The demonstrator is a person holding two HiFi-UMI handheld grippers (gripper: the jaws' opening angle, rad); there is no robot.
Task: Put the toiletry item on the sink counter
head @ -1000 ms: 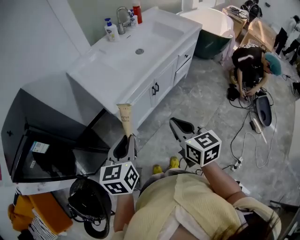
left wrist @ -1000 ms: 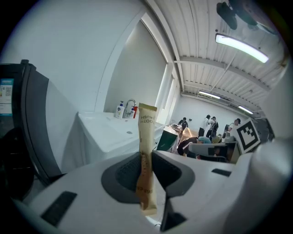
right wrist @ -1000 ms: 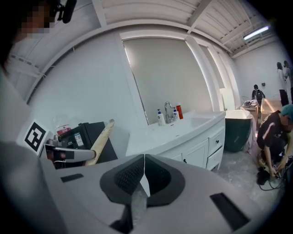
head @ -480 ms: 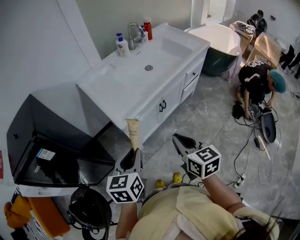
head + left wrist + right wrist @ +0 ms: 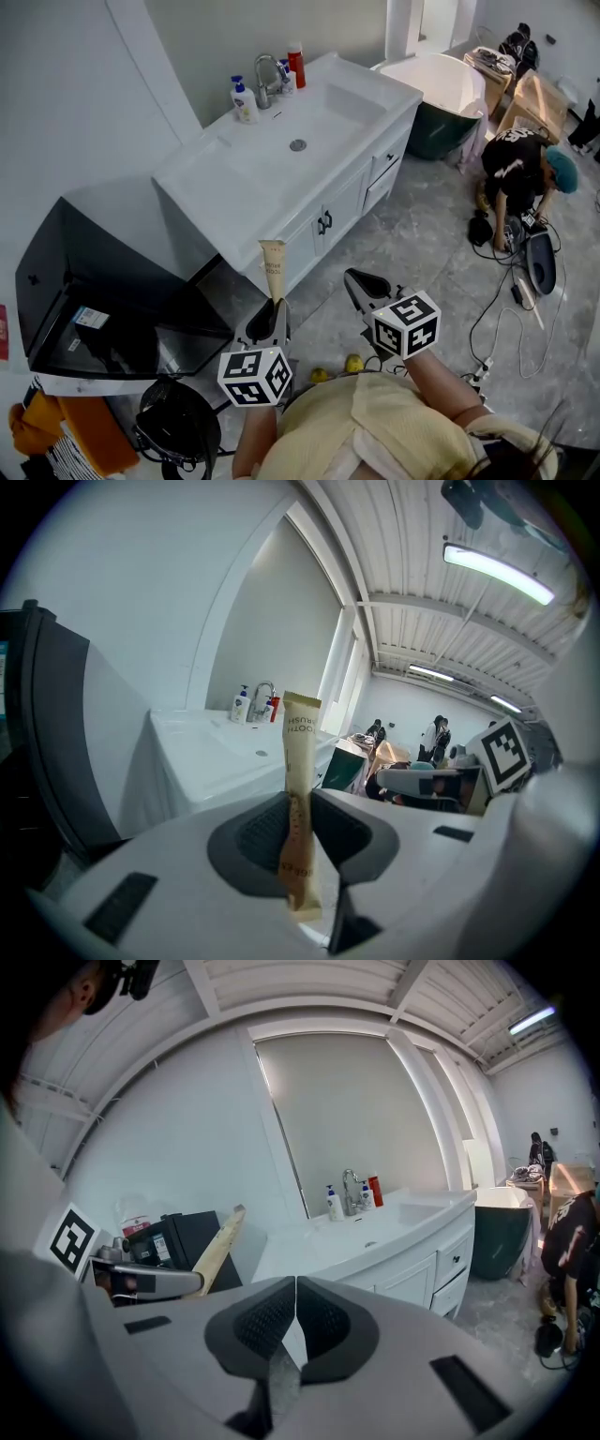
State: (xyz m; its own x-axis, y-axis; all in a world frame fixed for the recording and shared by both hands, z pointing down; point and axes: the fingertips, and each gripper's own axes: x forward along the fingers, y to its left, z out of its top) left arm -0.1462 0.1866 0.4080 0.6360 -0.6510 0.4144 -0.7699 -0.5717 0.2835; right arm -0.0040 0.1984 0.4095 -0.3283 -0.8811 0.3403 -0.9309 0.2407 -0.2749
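Now: cream tube [image 5: 273, 266] upright in the air, its lower end clamped between the jaws of the left tool [image 5: 271, 306], near the front edge of the white sink surface [image 5: 220, 183]. Right tool [image 5: 359, 283] just beside it, jaws together, empty. Pump bottle [image 5: 245, 100] and red bottle [image 5: 297, 66] flank the faucet [image 5: 268, 79], well apart from the tube.

White pump bottle [image 5: 244, 101] left of faucet [image 5: 265, 75], red bottle [image 5: 297, 67] right of it; white bathtub [image 5: 441, 94] farther back; person [image 5: 523, 178] crouches on grey floor among cables [image 5: 511, 309]; black cabinet [image 5: 103, 291] at left; orange bag [image 5: 56, 436] below it.
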